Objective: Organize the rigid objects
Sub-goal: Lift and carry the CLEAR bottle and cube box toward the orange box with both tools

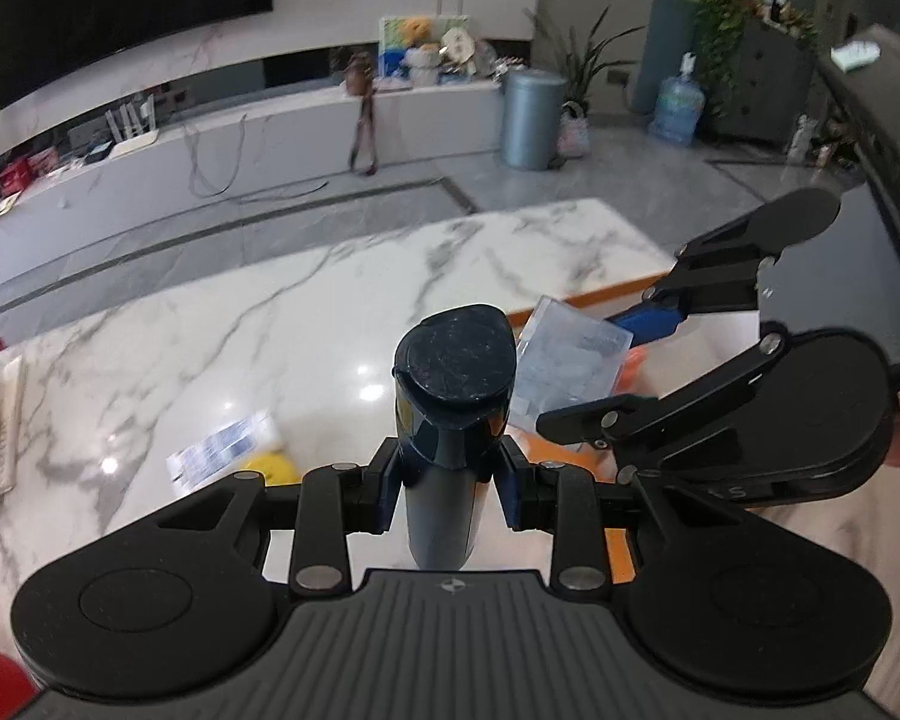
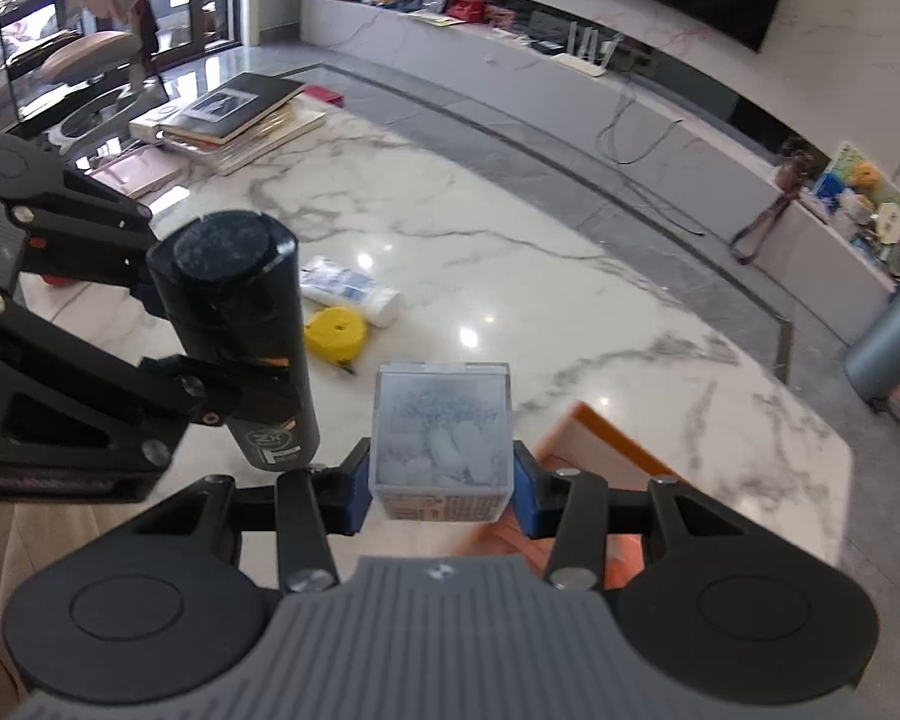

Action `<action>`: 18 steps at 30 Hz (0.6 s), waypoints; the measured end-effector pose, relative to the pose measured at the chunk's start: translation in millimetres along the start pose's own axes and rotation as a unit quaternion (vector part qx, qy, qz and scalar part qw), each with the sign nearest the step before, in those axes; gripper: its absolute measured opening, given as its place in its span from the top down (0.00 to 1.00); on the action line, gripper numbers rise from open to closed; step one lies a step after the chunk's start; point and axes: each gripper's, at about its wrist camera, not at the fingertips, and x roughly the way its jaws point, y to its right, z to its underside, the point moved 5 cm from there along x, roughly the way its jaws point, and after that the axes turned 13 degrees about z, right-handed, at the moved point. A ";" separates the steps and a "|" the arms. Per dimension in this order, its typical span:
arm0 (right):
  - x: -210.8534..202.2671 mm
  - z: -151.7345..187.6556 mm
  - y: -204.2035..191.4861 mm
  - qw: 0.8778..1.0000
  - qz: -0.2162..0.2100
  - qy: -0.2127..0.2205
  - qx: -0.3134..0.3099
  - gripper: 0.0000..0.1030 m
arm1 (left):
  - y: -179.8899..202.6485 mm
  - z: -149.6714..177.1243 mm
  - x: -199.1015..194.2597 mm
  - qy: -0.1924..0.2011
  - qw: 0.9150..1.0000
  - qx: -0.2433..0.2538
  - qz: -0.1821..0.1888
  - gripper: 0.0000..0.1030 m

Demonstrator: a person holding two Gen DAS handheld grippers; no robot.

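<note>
My left gripper [image 1: 450, 489] is shut on a dark blue spray can [image 1: 450, 396], held upright above the marble table [image 1: 270, 312]. The same can [image 2: 240, 324] shows in the right wrist view at the left, with the left gripper's fingers [image 2: 168, 372] clamped on it. My right gripper [image 2: 441, 492] is shut on a clear plastic box [image 2: 441, 426] with small white pieces inside; the clear box [image 1: 570, 360] also appears just right of the can in the left wrist view. An orange-edged tray [image 2: 606, 438] lies under the box.
A yellow tape measure [image 2: 336, 330] and a white-and-blue tube [image 2: 348, 291] lie on the table. Books [image 2: 234, 114] are stacked at its far left corner. A grey bin [image 1: 531, 120] and a water jug [image 1: 678, 108] stand on the floor beyond.
</note>
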 end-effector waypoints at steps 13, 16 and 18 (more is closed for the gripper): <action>-11.1 81.2 98.6 0.994 0.086 -0.055 0.030 0.56 | 83.3 -28.8 58.1 -0.008 0.995 0.030 0.097 0.64; -8.4 98.3 116.2 0.992 0.096 -0.067 0.039 0.56 | 98.6 -29.2 76.3 -0.018 0.992 0.031 0.117 0.64; -6.7 109.3 126.3 0.991 0.101 -0.074 0.044 0.56 | 107.1 -29.9 90.0 -0.026 0.991 0.032 0.129 0.64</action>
